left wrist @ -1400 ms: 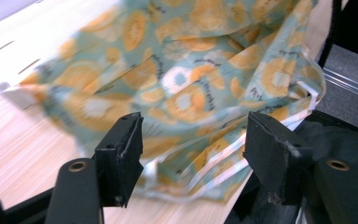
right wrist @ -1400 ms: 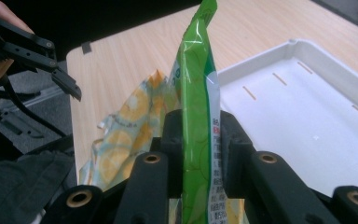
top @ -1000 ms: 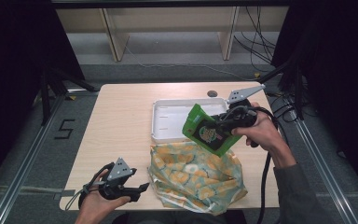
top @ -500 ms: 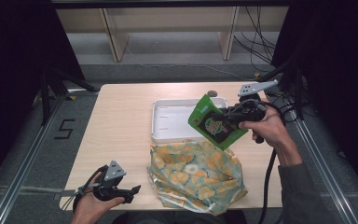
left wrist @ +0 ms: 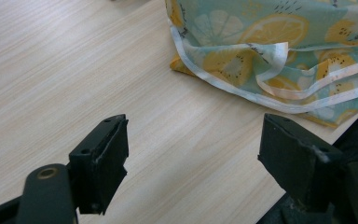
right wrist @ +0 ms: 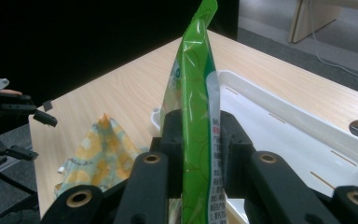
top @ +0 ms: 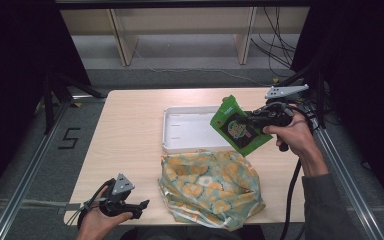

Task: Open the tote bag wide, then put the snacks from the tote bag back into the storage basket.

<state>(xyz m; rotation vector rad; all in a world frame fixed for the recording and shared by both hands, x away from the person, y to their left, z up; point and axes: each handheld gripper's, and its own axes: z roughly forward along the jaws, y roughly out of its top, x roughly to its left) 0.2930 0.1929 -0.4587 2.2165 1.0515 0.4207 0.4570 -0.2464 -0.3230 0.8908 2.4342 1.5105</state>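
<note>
**Two grippers, one green packet in the air**

Two hands are working at the wooden table point(top: 130, 125). The right gripper point(top: 252, 121) is pinching a green packet point(top: 237, 127) and holding it up off the table. In the right gripper view, the two black jaws are pressing on both sides of the thin green packet point(right wrist: 196, 116), and the packet is standing up tall between them. The packet is hanging over the right end of a white tray point(top: 190, 127), at the far right part of the table. The tray is lying flat, a bit past the middle.

Near the front of the table, a cloth bag with lemon pictures point(top: 207, 187) is lying all crumpled. It is just in front of the tray.

The left gripper point(top: 139, 206) is sitting low at the near left edge of the table, in the person's left hand point(top: 97, 222). Its jaws have just been opening, and now they are standing wide apart with nothing between them. In the left gripper view, they are pointing at bare wood, with the cloth bag point(left wrist: 279, 51) a little way ahead.
</note>
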